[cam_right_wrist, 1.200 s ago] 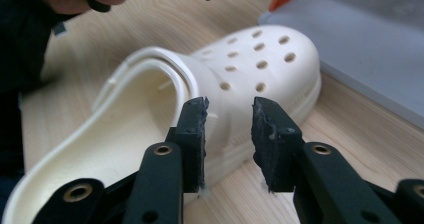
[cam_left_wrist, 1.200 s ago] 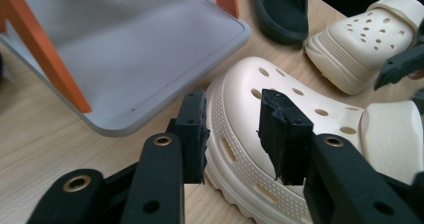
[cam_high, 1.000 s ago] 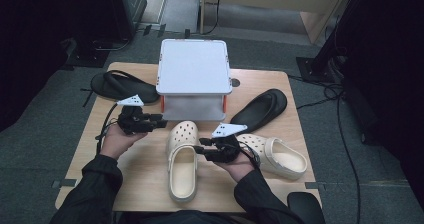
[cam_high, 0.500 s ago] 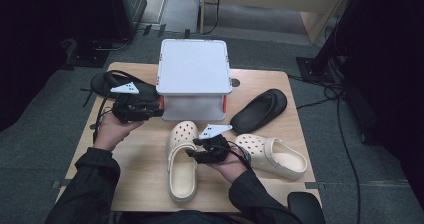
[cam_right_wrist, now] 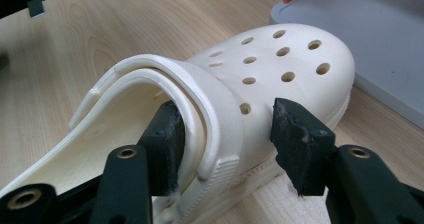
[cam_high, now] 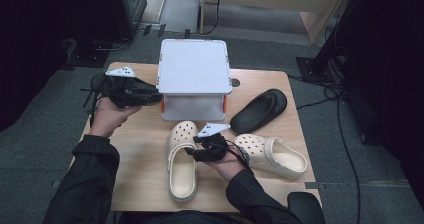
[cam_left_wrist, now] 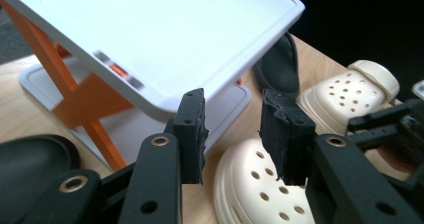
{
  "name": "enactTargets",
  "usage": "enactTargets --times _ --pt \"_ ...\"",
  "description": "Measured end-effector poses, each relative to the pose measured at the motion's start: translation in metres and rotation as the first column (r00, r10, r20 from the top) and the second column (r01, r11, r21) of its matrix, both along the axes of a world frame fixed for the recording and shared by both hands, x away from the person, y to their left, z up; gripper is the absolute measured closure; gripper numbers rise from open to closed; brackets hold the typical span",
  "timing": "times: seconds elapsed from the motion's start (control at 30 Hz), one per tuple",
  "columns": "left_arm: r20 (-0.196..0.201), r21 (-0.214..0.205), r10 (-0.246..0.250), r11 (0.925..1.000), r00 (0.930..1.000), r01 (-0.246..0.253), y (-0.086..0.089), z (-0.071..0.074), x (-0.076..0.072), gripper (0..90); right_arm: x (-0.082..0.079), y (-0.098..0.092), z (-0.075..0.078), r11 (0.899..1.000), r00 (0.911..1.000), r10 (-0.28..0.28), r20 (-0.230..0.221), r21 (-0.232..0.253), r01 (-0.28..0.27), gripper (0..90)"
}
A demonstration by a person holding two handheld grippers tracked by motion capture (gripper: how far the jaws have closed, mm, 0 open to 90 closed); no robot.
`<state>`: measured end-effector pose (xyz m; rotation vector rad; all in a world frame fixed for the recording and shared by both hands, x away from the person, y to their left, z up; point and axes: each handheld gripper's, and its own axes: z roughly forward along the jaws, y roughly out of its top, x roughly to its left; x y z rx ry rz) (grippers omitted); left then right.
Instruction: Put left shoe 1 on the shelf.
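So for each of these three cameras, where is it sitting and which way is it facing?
High view: above the table, looking down; forearms, both grippers.
Left gripper view: on the left gripper, facing the white stand; open jaws.
Right gripper view: on the right gripper, jaws straddling the near clog's side wall.
Shared: that clog appears in both gripper views.

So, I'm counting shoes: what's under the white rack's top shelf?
Under the white rack, the lower shelf's front edge looks bare; the top hides the rest. Two black slippers and two cream clogs lie outside.
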<state>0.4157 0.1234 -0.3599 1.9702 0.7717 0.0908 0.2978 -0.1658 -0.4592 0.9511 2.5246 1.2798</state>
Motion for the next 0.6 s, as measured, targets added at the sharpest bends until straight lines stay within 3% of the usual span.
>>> enactTargets --times 0.2,0.33,0.47,0.6 --pt "0.015 0.043 0.020 0.9989 0.9997 -0.020 -0.009 0.005 0.018 71.8 -0.002 0.001 0.000 1.000 0.9997 -0.022 0.008 -0.004 0.022 50.5" --pt "-0.004 0.044 0.022 0.9988 0.9998 -0.022 -0.014 0.000 0.026 74.9 -0.004 0.002 -0.001 0.999 0.9992 -0.035 0.019 -0.006 0.035 53.0" --pt "0.005 0.047 0.018 0.9987 0.9998 -0.018 -0.017 -0.001 0.028 74.9 -0.006 0.000 0.000 0.998 0.9970 -0.056 0.053 -0.017 0.057 60.6" --pt "0.015 0.049 0.015 0.9987 0.9998 -0.016 -0.018 -0.002 0.027 75.4 -0.006 0.000 0.001 0.997 0.9961 -0.071 0.053 -0.014 0.072 64.0"
